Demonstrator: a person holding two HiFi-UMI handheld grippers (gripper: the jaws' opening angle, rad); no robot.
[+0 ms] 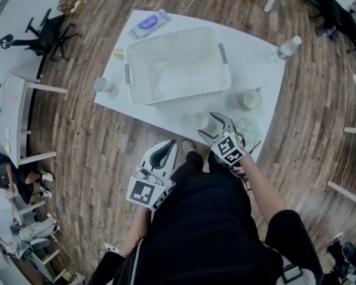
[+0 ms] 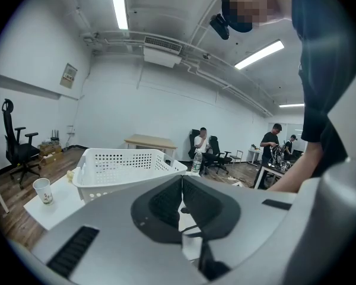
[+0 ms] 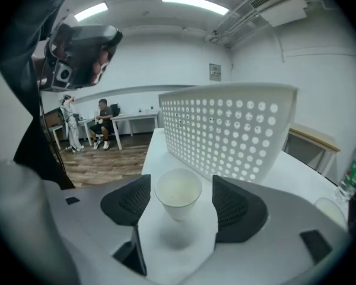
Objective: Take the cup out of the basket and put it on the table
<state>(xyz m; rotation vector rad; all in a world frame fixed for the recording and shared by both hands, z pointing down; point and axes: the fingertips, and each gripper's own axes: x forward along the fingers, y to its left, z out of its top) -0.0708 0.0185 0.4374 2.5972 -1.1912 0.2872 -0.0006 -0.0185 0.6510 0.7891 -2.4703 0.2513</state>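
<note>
White table [image 1: 255, 64], cup [image 3: 178, 190] standing outside the basket [image 1: 184, 92].
At near left, off the table's near edge, my left gripper [image 2: 181, 183] has its jaws pressed together on nothing. To the right, the cup stands upright on the table just near of the basket, between the jaws of my right gripper [image 3: 181, 186]. Those jaws are spread wide, with a gap on each side of it.
</note>
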